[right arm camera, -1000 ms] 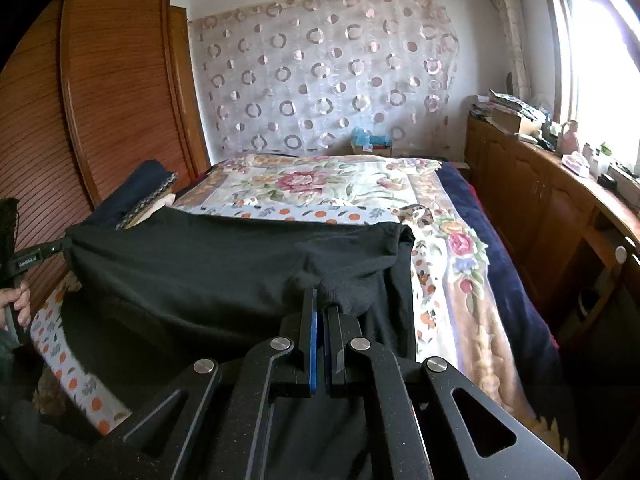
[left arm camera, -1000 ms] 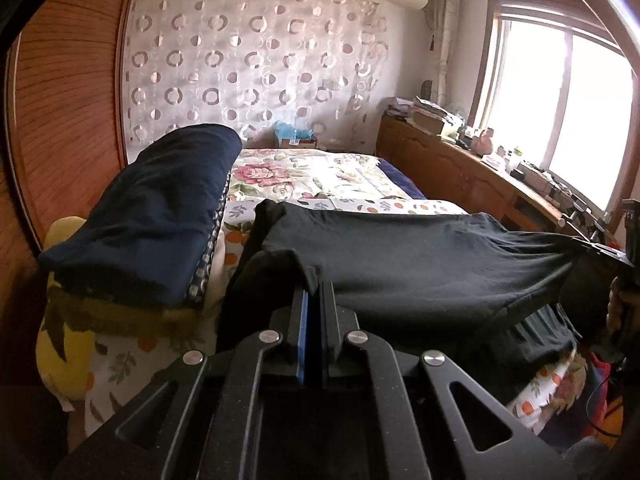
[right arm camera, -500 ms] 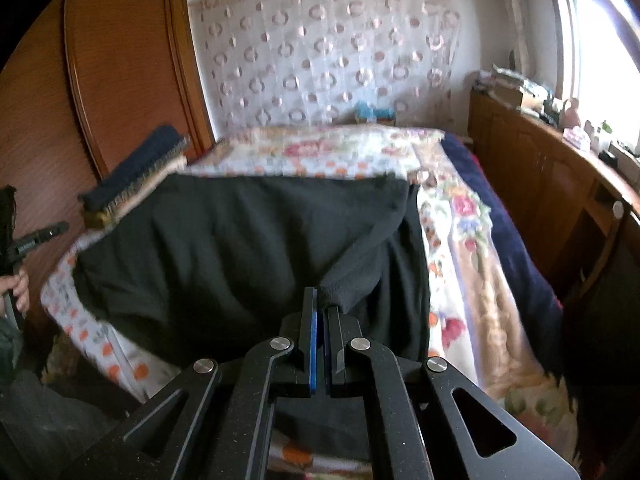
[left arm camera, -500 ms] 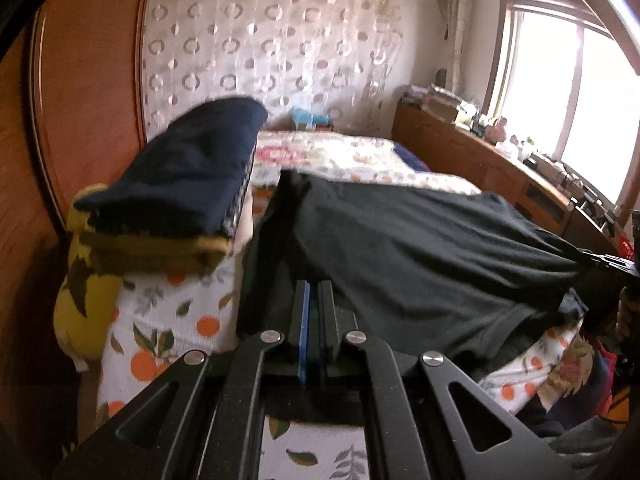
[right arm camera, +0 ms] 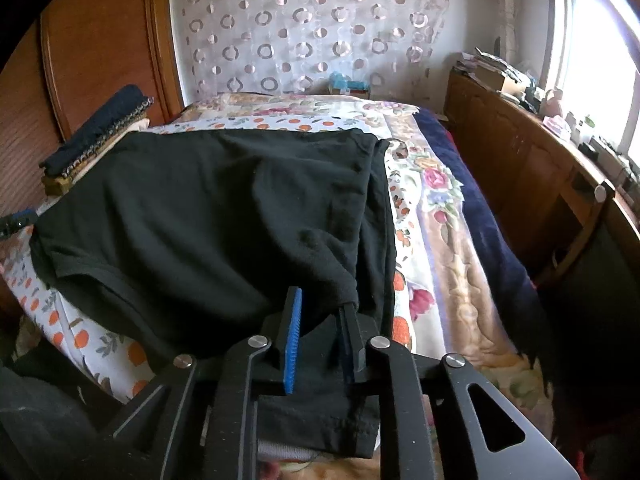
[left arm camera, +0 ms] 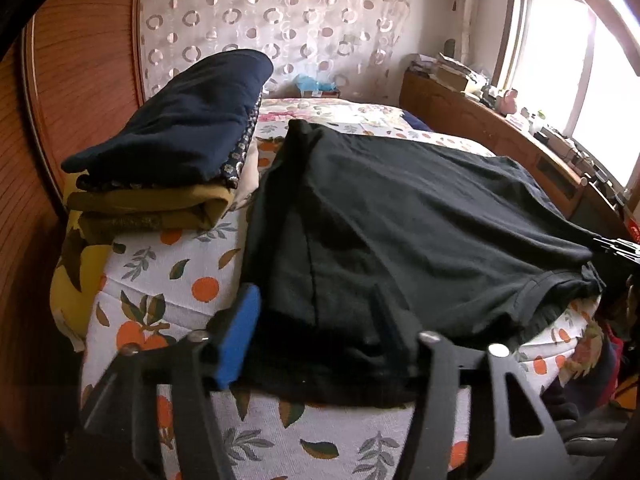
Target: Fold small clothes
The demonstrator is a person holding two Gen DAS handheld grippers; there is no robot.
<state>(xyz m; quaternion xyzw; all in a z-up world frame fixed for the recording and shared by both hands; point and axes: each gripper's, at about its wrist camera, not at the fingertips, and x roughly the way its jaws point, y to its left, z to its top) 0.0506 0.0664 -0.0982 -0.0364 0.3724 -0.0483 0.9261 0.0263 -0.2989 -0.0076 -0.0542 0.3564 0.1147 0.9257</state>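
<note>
Both pairs of fingers are opening, our left gripper point(left arm camera: 316, 328) wide and our right gripper point(right arm camera: 320, 340) narrower, each with a near corner of the black garment point(left arm camera: 400, 216) loose between them. It lies doubled across the bed's point(left arm camera: 188, 276) near end, right of the folded stack point(left arm camera: 172, 160). We should back straight out, dragging nothing, then smooth the fold.

A bed point(right arm camera: 448, 240) under a floral quilt fills the room — behind it a sheer curtain point(right arm camera: 304, 28) patterned with rings, a wooden wardrobe point(left arm camera: 84, 64) on one side, a cluttered wooden cabinet point(right arm camera: 532, 160) beneath a bright window point(left arm camera: 580, 52).
</note>
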